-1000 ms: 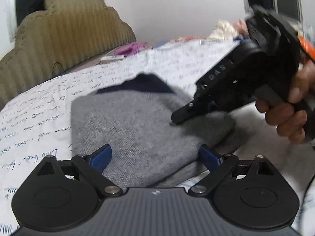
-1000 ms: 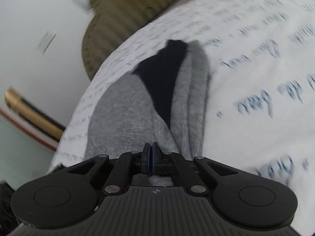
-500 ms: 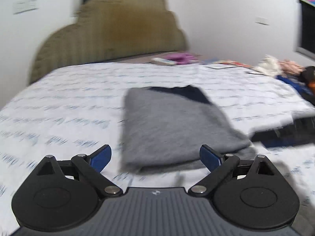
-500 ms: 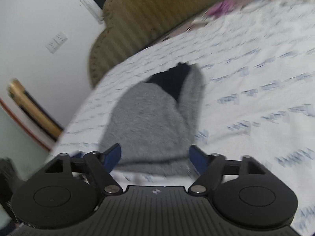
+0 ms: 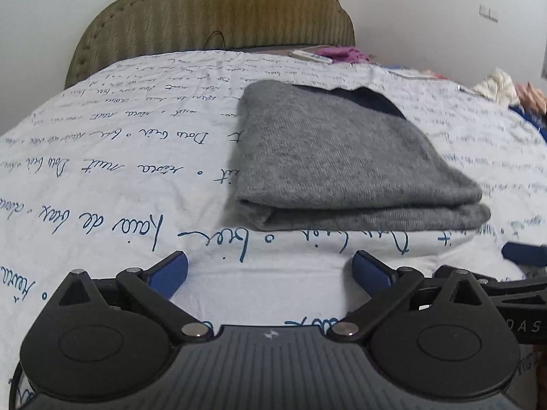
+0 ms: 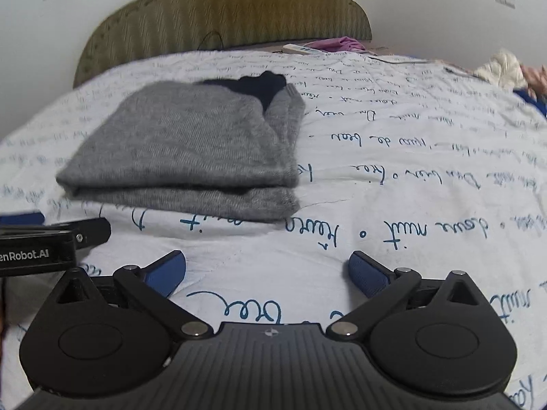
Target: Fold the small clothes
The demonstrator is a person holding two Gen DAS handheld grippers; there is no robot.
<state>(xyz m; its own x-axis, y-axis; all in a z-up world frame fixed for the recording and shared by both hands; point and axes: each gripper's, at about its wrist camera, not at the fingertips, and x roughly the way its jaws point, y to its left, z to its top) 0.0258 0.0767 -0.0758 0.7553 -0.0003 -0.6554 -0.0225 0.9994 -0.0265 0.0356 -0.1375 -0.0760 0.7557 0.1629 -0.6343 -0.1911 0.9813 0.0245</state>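
A grey knit garment [image 5: 338, 157] with a dark navy part at its far end lies folded in a flat rectangle on the bed; it also shows in the right wrist view [image 6: 191, 150]. My left gripper [image 5: 270, 271] is open and empty, just short of the garment's near edge. My right gripper [image 6: 266, 270] is open and empty, near and to the right of the garment. Part of the right gripper [image 5: 519, 256] shows at the right edge of the left wrist view, and part of the left gripper [image 6: 51, 239] at the left edge of the right wrist view.
The bed sheet [image 5: 102, 177] is white with blue handwriting print. An olive padded headboard [image 5: 212, 13] stands at the far end. A purple cloth [image 5: 342, 53] and a white remote [image 6: 297, 49] lie near it. Other clothes [image 5: 499, 85] are heaped at the far right.
My right gripper opened and let go of the grey garment. Both grippers drew back toward the near edge of the bed and now sit side by side facing the folded garment.
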